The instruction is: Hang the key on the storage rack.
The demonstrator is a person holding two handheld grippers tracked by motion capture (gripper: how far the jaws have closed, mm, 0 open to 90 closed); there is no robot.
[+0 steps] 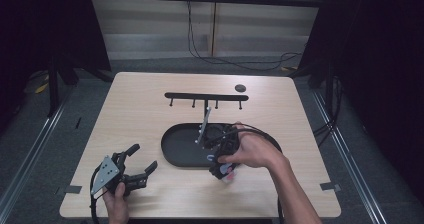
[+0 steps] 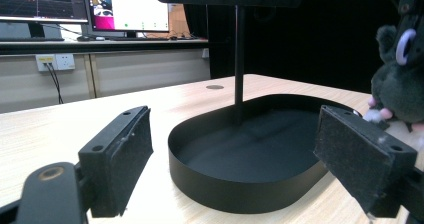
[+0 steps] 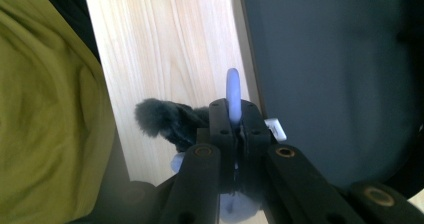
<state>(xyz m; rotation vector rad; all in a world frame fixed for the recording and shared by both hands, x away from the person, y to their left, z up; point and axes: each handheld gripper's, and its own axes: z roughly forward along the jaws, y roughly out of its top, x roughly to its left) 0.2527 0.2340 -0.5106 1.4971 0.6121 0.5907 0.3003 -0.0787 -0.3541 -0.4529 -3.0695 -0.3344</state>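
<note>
Gripping a dark plush toy (image 3: pixel 165 121) by its pale blue ring (image 3: pixel 233 95), right gripper (image 3: pixel 234 115) jaws clamped | toy hangs over the table (image 1: pixel 150 89) at the black tray's (image 1: pixel 175 149) near rim | left gripper (image 1: pixel 141 160) jaws spread wide, holding nothing, resting left of tray

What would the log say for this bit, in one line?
right gripper: shut on plush keychain ring | left gripper: open, idle | black tray: beside toy
</note>
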